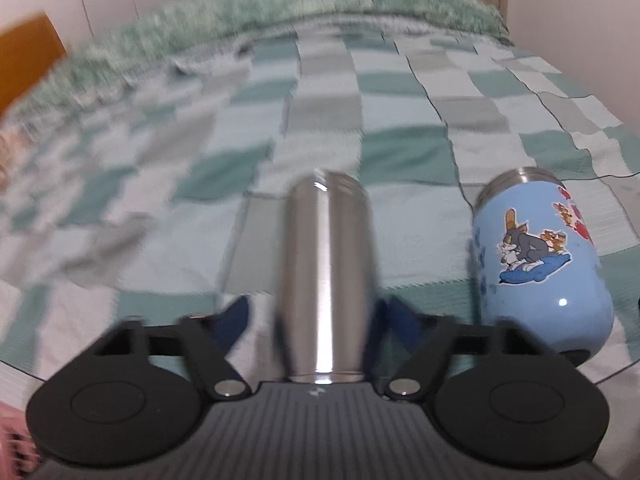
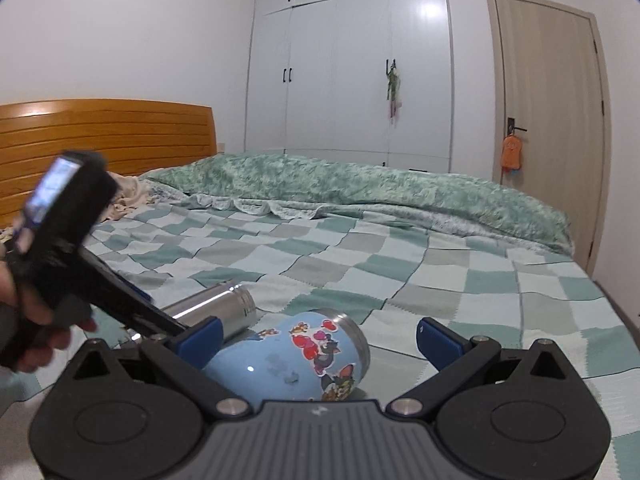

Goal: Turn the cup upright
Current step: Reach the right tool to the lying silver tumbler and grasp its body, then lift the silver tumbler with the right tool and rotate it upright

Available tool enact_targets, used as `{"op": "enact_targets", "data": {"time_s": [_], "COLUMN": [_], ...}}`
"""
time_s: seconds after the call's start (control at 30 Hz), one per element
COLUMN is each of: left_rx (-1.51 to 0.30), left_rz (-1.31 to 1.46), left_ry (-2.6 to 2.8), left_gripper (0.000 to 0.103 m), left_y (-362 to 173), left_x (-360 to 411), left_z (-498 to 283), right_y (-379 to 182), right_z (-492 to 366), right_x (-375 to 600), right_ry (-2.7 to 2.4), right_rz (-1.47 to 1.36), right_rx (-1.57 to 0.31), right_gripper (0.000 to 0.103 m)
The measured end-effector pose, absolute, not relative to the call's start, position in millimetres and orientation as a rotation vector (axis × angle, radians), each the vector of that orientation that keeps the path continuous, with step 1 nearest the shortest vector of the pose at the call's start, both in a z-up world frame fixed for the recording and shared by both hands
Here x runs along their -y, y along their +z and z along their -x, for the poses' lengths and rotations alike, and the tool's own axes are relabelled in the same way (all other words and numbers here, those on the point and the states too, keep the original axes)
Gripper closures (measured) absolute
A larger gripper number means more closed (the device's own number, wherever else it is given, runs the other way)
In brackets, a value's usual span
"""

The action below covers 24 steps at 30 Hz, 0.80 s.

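Note:
A plain steel cup (image 1: 326, 280) lies lengthwise between the blue pads of my left gripper (image 1: 320, 316), which is closed on its sides near the base; its open end points away from me. In the right wrist view the steel cup (image 2: 216, 310) is tilted, held by the left gripper (image 2: 120, 292). A light blue cup with cartoon stickers (image 1: 540, 264) lies on its side on the bed to the right. My right gripper (image 2: 320, 340) is open and empty, with the blue cup (image 2: 296, 360) lying between and just below its fingers.
The checked green and white bedspread (image 2: 400, 264) covers the bed. A rumpled green blanket (image 2: 360, 188) lies along the far side. A wooden headboard (image 2: 104, 136) is at the left, and a white wardrobe (image 2: 348, 60) and a door (image 2: 548, 120) stand behind.

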<state>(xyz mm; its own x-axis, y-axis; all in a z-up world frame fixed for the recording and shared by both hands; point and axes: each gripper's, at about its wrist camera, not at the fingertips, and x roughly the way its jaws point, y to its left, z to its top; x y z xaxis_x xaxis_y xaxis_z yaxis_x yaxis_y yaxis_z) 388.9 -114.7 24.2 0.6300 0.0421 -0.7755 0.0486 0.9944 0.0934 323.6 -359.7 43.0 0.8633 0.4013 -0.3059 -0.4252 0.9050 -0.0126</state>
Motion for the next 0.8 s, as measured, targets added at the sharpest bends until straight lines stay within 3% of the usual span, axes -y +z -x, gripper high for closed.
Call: {"op": "enact_targets", "data": {"time_s": [0.47,0.8], "left_rx": [-0.837,-0.854], "left_rz": [-0.041,-0.034], "left_ry": [-0.11,-0.176], "left_gripper": [0.04,0.04], "left_y": [81,53], "left_x": [105,119], "left_z": [-279,-185], "right_y": [67,59], "right_z": [-246,-157], "right_x": [346,334], "right_ry": [0.438,0.401], "right_rz": [0.069,0.052], "right_rx": [-0.275,-0.33], "right_gripper": [0.0,0.0]}}
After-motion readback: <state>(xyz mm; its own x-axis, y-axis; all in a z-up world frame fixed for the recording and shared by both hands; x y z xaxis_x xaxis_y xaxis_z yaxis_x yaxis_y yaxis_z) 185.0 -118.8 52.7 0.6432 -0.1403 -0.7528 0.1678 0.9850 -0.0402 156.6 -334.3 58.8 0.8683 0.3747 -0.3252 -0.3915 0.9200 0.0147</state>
